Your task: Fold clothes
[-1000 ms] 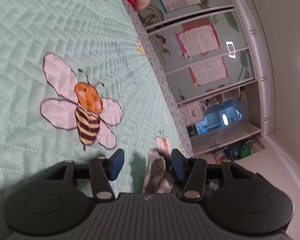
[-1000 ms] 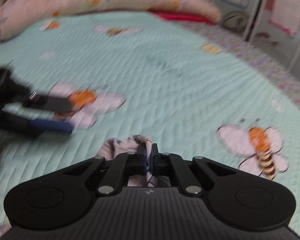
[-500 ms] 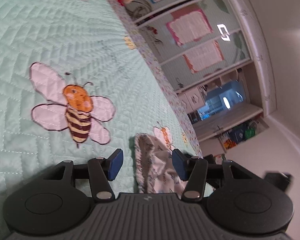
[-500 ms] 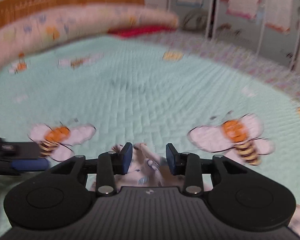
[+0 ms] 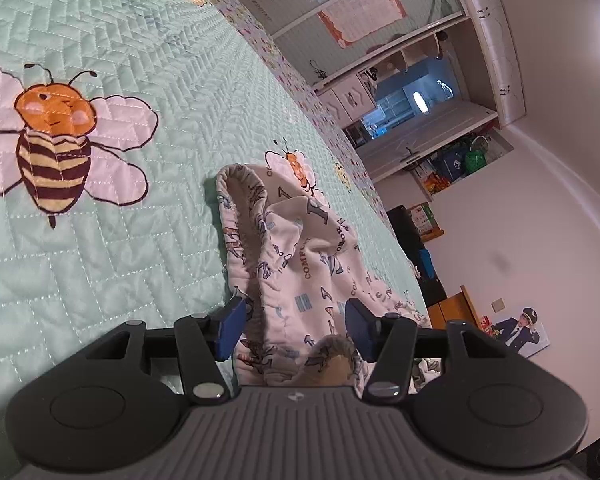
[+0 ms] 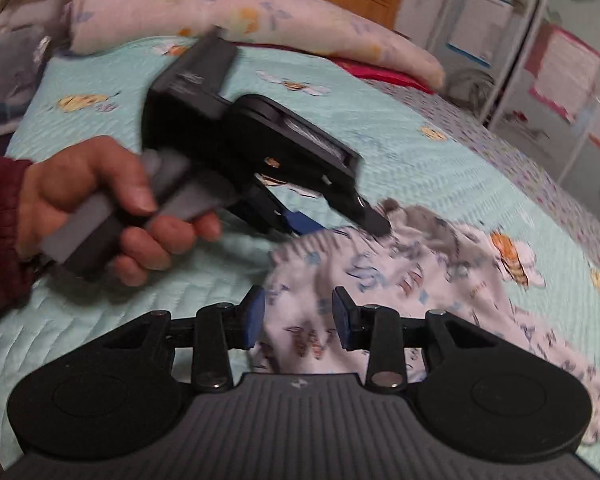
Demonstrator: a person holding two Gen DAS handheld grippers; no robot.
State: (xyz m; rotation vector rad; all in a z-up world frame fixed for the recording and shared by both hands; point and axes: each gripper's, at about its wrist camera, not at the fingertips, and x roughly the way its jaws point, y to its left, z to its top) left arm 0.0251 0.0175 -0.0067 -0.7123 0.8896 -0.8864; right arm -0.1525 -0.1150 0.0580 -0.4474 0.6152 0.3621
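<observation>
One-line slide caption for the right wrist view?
Right gripper, jaws open, over the printed white garment on the bee-patterned quilt; left gripper at its far edge.

The right claw (image 6: 298,318), clamped on the white printed garment (image 6: 384,276) a second ago, now stands parted with the cloth lying loose between its blue pads (image 6: 254,316). The garment lies spread wider on the bed (image 6: 440,168). The left claw (image 6: 336,220) now shows closer in the right wrist view, beside the garment's edge.
</observation>
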